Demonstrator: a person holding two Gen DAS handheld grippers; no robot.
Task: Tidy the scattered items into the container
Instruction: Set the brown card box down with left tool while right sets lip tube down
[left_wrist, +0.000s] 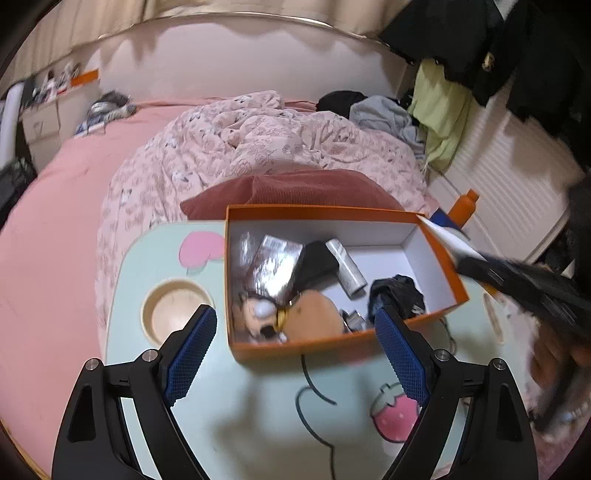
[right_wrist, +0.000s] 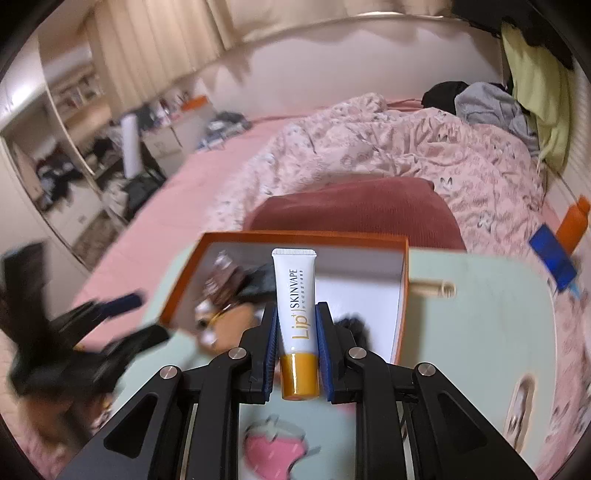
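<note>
Left wrist: left gripper (left_wrist: 295, 325) spread wide, grasping nothing, at near wall of orange box (left_wrist: 332, 338) on table (left_wrist: 240, 406). Right wrist: right gripper (right_wrist: 295, 317) clamps lip balm tube (right_wrist: 296, 295), over box.

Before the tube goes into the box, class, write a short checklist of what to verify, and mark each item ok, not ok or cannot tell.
1. Right gripper shut on the tube: ok; both pads press its sides.
2. Tube held straight, gold cap toward the camera: ok.
3. Box open on top: ok; no lid over it.
4. Free space inside for the tube: ok; the white floor on the right side is bare.
5. Left gripper out of the way: not ok; it hangs open at the box's near wall.
6. Tube already above the box opening: cannot tell; the pictures are blurred with motion.
</note>
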